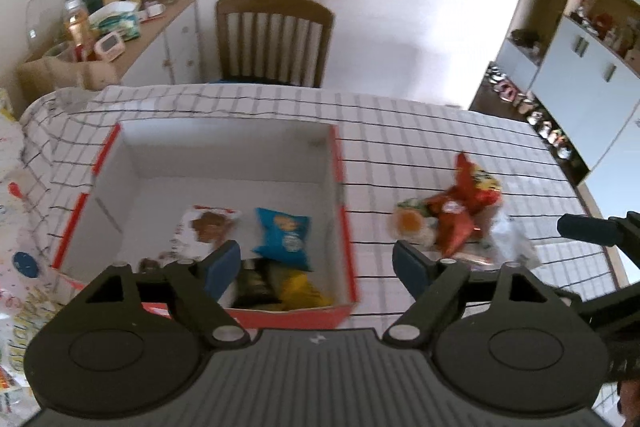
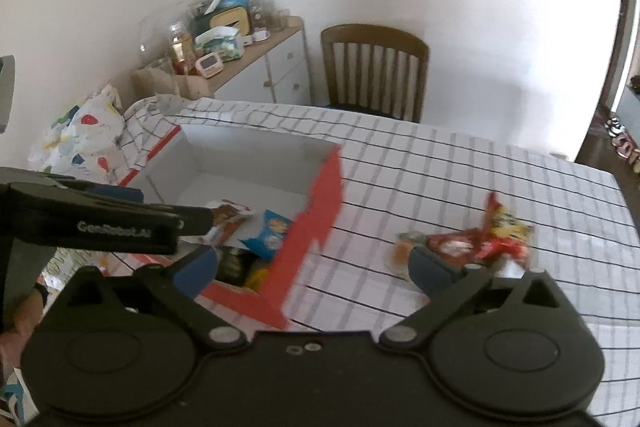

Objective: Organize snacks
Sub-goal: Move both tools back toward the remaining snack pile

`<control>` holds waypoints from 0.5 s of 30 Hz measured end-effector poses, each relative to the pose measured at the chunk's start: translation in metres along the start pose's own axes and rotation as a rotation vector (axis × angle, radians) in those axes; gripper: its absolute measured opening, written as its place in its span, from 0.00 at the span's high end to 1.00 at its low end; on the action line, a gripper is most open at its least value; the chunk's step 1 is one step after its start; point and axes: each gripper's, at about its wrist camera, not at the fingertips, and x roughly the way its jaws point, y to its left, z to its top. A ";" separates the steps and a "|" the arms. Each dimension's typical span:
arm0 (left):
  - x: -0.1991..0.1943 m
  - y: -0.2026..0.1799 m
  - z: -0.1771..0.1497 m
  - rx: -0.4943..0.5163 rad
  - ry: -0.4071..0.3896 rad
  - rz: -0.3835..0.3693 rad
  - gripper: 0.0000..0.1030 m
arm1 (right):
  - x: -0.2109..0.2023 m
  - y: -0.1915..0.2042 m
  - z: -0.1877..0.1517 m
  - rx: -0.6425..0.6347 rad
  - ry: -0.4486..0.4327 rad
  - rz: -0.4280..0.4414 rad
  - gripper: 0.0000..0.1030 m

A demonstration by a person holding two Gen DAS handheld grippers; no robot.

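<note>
A red-edged white box sits on the checked table. Inside lie a blue snack bag, a white-and-brown packet, and dark and yellow packets at the near end. A pile of loose snacks, red and orange packets, lies on the cloth right of the box. My left gripper is open and empty above the box's near right corner. My right gripper is open and empty, between box and pile.
A wooden chair stands at the table's far edge. A cluttered sideboard is at the far left. A patterned bag lies left of the table. Shelving stands to the right.
</note>
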 end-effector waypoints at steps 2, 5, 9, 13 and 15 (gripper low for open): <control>0.000 -0.014 -0.002 0.016 -0.019 -0.016 0.11 | -0.009 -0.017 -0.005 0.004 -0.005 -0.020 0.01; 0.001 -0.032 -0.005 0.026 -0.040 -0.042 0.01 | -0.019 -0.043 -0.013 0.018 -0.005 -0.055 0.01; 0.009 -0.056 -0.008 0.023 -0.032 -0.059 0.01 | -0.031 -0.078 -0.024 0.042 -0.003 -0.093 0.01; 0.030 -0.069 -0.007 -0.023 0.010 -0.045 0.01 | -0.035 -0.111 -0.036 0.071 0.011 -0.130 0.01; 0.042 -0.074 -0.004 -0.048 0.026 -0.033 0.01 | -0.035 -0.125 -0.041 0.082 0.018 -0.145 0.01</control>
